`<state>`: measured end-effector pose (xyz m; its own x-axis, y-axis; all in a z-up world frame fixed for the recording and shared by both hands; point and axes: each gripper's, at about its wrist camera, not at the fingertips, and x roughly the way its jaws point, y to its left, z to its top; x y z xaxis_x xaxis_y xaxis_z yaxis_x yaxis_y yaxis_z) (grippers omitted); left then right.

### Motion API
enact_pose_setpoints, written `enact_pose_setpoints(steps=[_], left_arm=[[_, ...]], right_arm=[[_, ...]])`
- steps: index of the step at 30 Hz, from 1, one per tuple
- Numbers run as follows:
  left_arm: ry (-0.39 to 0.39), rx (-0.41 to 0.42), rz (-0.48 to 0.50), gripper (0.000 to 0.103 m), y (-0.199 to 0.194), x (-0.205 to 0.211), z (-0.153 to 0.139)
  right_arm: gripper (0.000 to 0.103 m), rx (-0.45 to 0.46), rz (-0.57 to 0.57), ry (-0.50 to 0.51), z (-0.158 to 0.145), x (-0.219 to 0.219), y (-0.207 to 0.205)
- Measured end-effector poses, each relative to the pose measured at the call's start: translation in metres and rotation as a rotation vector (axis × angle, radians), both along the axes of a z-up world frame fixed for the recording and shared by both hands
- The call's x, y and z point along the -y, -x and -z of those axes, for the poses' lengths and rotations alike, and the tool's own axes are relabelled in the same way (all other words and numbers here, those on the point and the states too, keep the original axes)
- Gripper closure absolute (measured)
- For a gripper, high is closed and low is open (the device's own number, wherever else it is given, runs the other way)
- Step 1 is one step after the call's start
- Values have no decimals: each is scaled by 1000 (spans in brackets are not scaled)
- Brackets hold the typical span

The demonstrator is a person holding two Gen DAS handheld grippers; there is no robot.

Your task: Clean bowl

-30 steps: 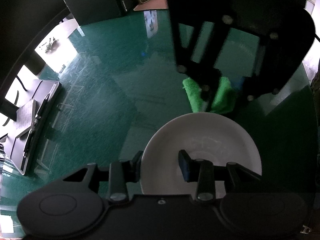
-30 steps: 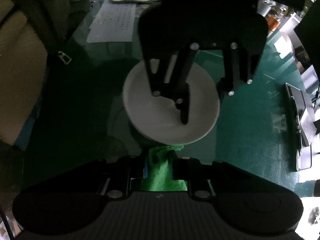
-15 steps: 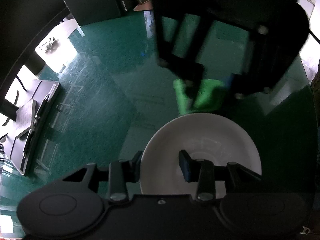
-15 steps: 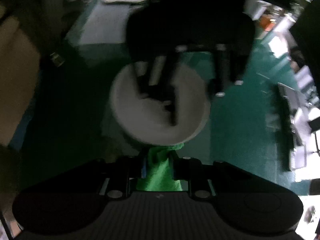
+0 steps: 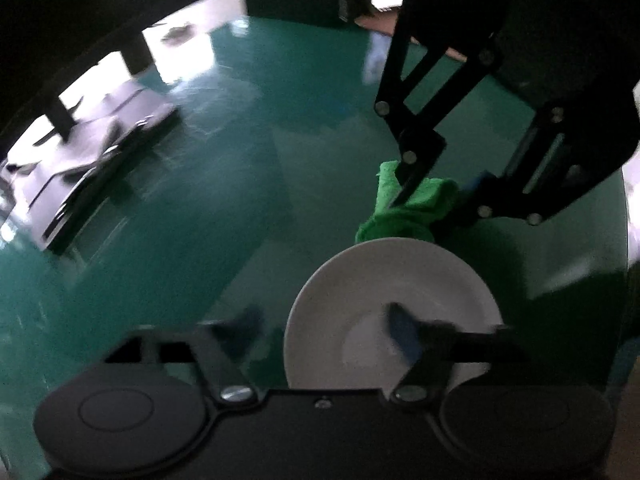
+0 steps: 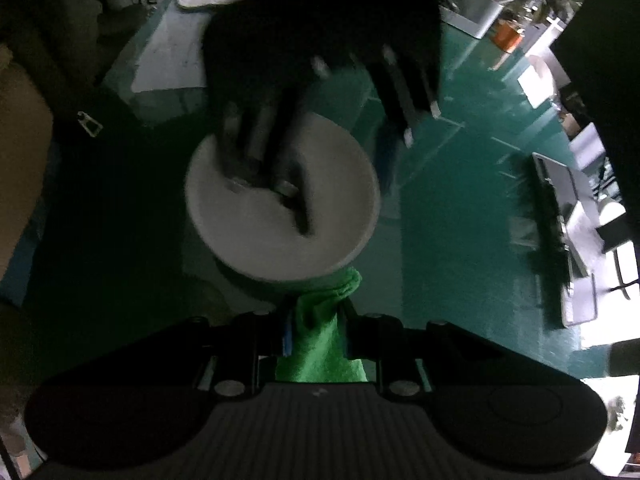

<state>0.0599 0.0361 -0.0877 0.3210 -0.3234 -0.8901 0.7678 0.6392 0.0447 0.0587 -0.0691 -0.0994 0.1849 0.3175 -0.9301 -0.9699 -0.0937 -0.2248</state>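
Holding the green cloth (image 6: 320,344) tight, the right gripper (image 6: 316,334) should rub gently inside the white bowl (image 5: 394,300) on the bench (image 5: 208,208). The left gripper (image 5: 324,324) was spread apart across the bowl's rim.

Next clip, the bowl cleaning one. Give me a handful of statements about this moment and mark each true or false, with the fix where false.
1. The right gripper is shut on a green cloth. True.
2. The cloth is pressed flat against the inside bottom of the white bowl. False: it sits just outside the rim, on the side nearer the right gripper.
3. The left gripper is shut empty above the table. False: its jaws are spread, one finger inside the bowl and one outside the rim.
4. The bowl stands upright on the green table. True.
5. The bowl holds soup. False: its inside looks bare white.
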Motion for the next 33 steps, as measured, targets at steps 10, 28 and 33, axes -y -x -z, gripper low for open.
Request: enact_pose_setpoints(steps=[10, 28, 33], left_arm=[[-62, -51, -68, 60, 20, -2, 13], [-194, 111, 296, 68, 2, 18, 11], [-183, 118, 292, 67, 1, 18, 13]], right_arm=[[81, 41, -3, 1, -3, -5, -11], [83, -29, -27, -31, -6, -4, 22], [82, 5, 61, -57, -11, -3, 2]])
